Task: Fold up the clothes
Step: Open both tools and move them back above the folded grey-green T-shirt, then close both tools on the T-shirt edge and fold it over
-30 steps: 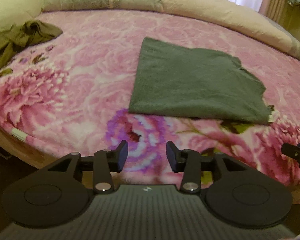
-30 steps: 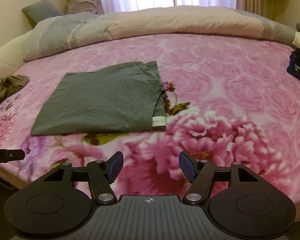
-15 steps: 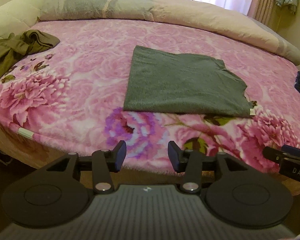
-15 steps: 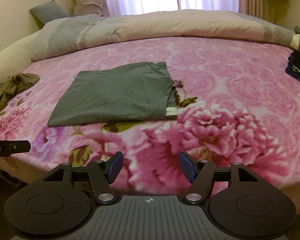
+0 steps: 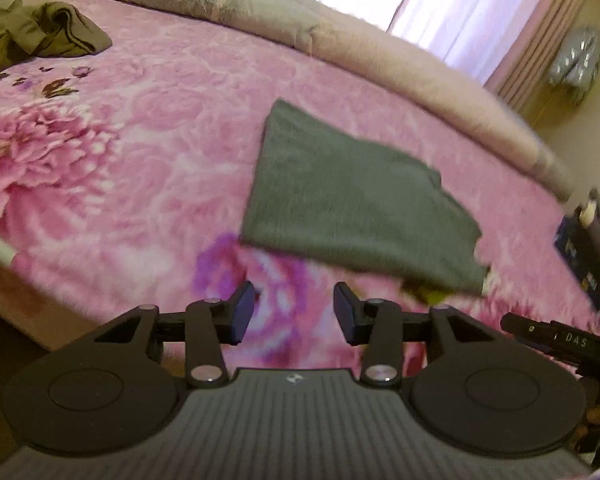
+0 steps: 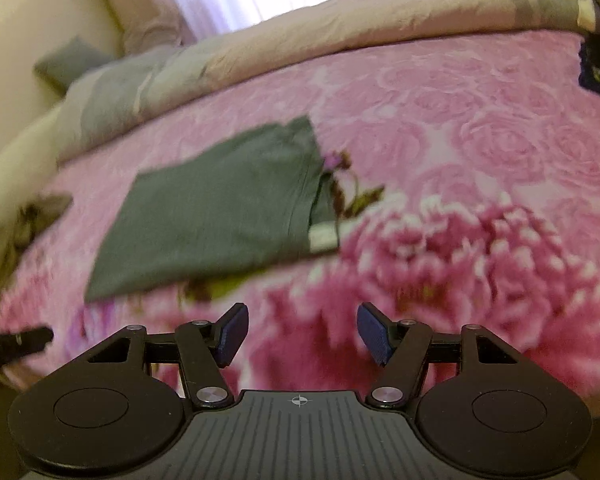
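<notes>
A dark grey-green knit garment (image 5: 352, 216) lies flat on the pink floral fleece bedspread (image 5: 148, 152), laid into a neat rectangle with a white label (image 6: 322, 236) showing at one corner, so it already lies folded. Both tools hover near the bed edge, well apart from it. The left gripper (image 5: 294, 314) has its jaws parted and empty; the right gripper (image 6: 300, 334) likewise stands spread, holding nothing. A crumpled olive garment (image 5: 40, 36) sits far off, probably waiting. No container shows; a dark stack (image 5: 584, 240) sits at the bedspread's edge.
</notes>
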`<state>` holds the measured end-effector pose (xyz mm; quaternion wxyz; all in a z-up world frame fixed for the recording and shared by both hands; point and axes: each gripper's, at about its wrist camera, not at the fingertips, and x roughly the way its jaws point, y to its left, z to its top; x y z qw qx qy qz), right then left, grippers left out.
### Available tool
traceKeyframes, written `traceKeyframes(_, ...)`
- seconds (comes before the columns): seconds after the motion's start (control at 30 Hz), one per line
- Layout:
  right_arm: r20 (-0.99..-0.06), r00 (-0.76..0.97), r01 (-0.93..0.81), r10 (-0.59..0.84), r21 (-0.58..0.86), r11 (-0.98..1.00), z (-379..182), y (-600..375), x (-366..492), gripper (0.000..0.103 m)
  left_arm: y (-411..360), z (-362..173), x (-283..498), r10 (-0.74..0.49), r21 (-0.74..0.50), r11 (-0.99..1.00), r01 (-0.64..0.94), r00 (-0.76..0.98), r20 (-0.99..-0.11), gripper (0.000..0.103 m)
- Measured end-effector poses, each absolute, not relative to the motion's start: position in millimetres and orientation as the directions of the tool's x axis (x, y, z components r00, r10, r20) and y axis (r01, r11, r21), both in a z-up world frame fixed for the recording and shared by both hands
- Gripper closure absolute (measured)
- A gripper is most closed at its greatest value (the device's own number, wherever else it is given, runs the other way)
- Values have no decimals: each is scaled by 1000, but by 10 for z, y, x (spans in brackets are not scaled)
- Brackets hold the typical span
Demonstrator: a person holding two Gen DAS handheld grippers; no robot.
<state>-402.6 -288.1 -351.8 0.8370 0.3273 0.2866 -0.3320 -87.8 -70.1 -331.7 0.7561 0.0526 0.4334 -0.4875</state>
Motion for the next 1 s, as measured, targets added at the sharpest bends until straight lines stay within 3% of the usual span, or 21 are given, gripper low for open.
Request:
traceKeyframes(0.07,-672,643,731,-368,394,557,-3515,-3090,-3985,39,-803,-3312,-779,-704,-348,511,786,151,-694,70)
traceKeyframes(0.1,-658,657,724,-368,412,554,-3514,-3196,-3964,53,-867,-3312,-735,-708,-348,508,788,152,-689,70)
traceKeyframes(0.17,-632,683,707,-367,444,550,-3518,-3439,-3877,67,-1000,-3317,-648,-716,-353,504,788,152,-681,70)
traceKeyframes(0.33,-563,741,657,-366,494,569,-3557,-3979,-3601,67,-1261,-3385,-516,-730,-370,491,789,141,-669,70)
traceKeyframes(0.6,-577,767,619,-283,548,563,-3868,-4520,-3267,68,-1654,-3516,-335,-749,-395,468,791,118,-653,70)
traceKeyframes(0.63,-583,764,620,-275,547,562,-3905,-4548,-3250,79,-1684,-3547,-324,-747,-395,468,790,116,-654,70)
traceKeyframes(0.67,-590,761,621,-269,546,562,-3942,-4575,-3234,99,-1711,-3578,-313,-746,-395,469,790,115,-656,70)
traceKeyframes(0.8,-565,774,612,-286,552,566,-3982,-4572,-3301,100,-1797,-3739,-263,-725,-378,487,788,123,-678,70)
traceKeyframes(0.93,-631,695,673,-344,402,621,-4027,-4481,-3158,99,-1823,-3831,-237,-713,-347,488,801,137,-688,73)
traceKeyframes(0.97,-649,670,683,-361,350,641,-3977,-4448,-3101,94,-1826,-3813,-229,-710,-340,485,806,135,-691,73)
traceKeyframes(1.0,-666,633,707,-395,289,646,-3912,-4412,-3044,78,-1822,-3767,-201,-712,-338,488,805,143,-687,73)
